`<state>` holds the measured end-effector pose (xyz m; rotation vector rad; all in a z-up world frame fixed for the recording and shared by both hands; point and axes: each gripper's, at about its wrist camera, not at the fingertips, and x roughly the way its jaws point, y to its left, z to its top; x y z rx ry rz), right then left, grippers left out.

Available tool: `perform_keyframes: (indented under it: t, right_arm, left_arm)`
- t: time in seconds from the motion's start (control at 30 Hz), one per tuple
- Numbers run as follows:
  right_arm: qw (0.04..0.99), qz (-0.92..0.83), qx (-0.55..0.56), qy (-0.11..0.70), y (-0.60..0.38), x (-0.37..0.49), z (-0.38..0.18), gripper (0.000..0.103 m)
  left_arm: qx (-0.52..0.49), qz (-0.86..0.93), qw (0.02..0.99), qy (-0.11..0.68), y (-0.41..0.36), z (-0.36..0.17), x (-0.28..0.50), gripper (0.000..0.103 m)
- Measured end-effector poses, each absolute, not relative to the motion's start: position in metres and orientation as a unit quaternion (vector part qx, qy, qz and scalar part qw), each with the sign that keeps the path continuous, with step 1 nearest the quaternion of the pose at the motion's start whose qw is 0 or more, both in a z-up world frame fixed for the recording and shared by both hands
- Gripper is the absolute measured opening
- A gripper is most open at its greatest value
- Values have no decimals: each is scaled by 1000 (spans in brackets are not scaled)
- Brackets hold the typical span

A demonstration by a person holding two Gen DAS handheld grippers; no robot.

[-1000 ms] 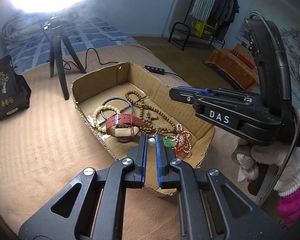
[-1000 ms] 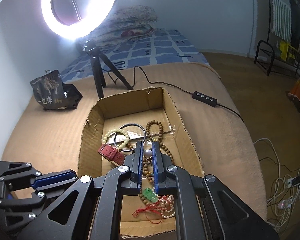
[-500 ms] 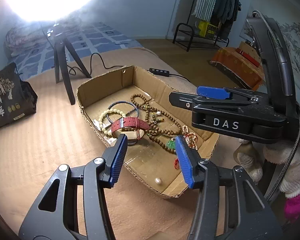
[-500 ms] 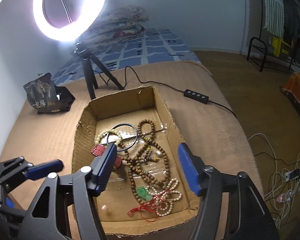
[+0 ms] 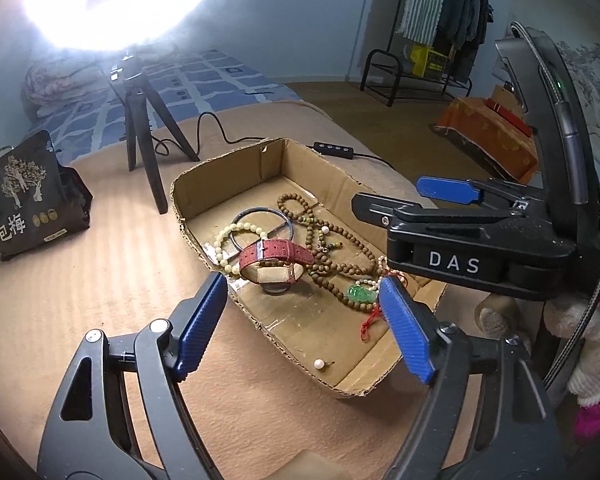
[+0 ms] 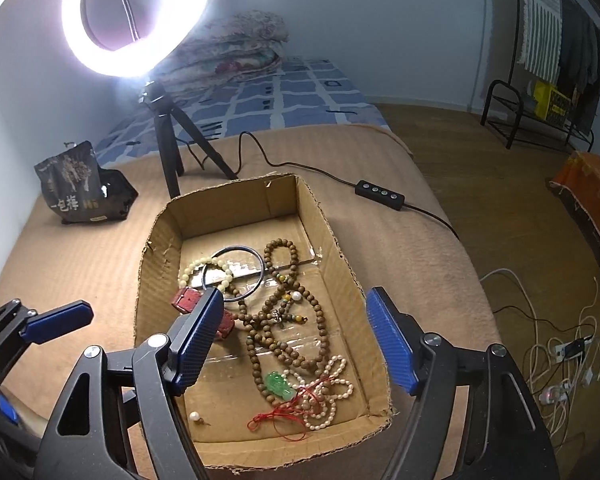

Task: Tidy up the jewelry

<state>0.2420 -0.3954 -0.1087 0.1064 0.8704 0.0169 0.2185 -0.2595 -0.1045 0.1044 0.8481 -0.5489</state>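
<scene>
Both grippers spread wide, holding nothing: left gripper (image 5: 304, 326), right gripper (image 6: 296, 340), both above the near end of the box (image 6: 160, 248). All jewelry seen lies inside it: pearl earring (image 6: 195, 417) alone at the near corner, wooden beads (image 6: 296, 320), watch (image 5: 276, 258), bangle (image 6: 238, 274), jade pendant (image 6: 279, 386). Nothing on the blanket (image 5: 60, 300) outside. Judged near complete; pieces remain tangled, unsorted.

"DAS" on right gripper (image 5: 440, 196) body, "一包梅" on black snack bag (image 5: 24, 200)
</scene>
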Motion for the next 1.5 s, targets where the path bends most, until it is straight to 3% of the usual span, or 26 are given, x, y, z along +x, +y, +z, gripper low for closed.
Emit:
perform_keyframes:
  t: [0.83, 1.5]
  right_arm:
    - [911, 1, 45, 409, -391, 227, -90, 75]
    - [930, -2, 22, 366, -376, 180, -39, 80]
  left_arm:
    - [46, -258, 885, 385, -253, -84, 202, 81]
    - [48, -251, 907, 335, -220, -39, 151, 81]
